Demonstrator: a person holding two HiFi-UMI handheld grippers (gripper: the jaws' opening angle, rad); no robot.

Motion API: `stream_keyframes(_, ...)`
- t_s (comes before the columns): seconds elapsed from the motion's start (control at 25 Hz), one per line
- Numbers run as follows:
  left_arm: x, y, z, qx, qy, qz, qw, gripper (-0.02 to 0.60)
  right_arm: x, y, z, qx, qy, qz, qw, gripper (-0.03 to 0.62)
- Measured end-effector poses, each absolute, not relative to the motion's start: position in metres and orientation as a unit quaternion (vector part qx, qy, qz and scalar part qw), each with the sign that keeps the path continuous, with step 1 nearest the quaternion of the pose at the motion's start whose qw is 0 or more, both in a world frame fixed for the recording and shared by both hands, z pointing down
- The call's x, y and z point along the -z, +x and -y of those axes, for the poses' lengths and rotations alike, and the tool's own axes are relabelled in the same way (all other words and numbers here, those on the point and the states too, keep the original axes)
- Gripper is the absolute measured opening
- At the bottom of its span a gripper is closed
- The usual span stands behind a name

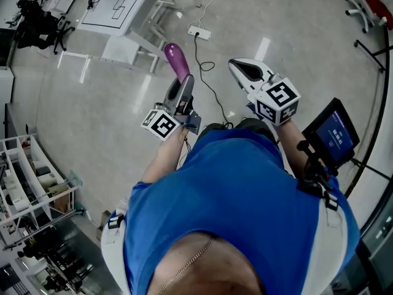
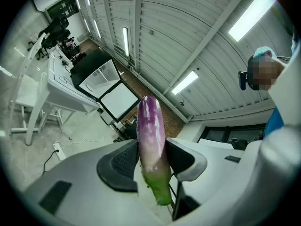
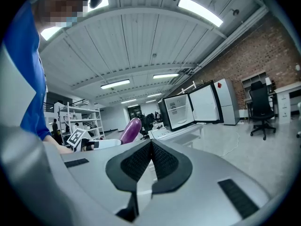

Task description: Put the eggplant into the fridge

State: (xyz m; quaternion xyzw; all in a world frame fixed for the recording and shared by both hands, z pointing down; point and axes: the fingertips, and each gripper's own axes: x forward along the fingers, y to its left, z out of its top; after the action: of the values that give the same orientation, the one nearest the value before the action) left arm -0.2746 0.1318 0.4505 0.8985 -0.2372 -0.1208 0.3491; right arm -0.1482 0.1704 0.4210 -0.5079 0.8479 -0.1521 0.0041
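Item one: glossy purple eggplant with green stem end (image 2: 151,140), centre of left gripper view, clamped between the left gripper's (image 2: 150,160) black pads, purple end projecting; we judge it held for carrying

Item two: right gripper (image 3: 151,160), jaws pressed together, empty; we reckon it spare

Item three: white open-doored fridge (image 3: 188,108), right of centre, well apart

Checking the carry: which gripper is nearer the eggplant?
Left. The left gripper is shut on the eggplant, which juts out past its jaws; the right gripper, shut and empty, is beside it, apart.
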Motion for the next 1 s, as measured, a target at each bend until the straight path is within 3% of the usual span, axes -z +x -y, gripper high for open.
stream_keyframes(0.32, -0.456, -0.217, -0.104, 0.121, 0.895, 0.255, 0.346, 0.190, -0.431, -0.084, -0.141, 0.158, -0.499, -0.852, 0.004, 0.000)
stream_keyframes(1.0, -0.451, -0.196, -0.077, 0.113, 0.905, 0.227, 0.342, 0.190, -0.428, -0.069, -0.121, 0.149, -0.521, -0.841, 0.006, 0.000)
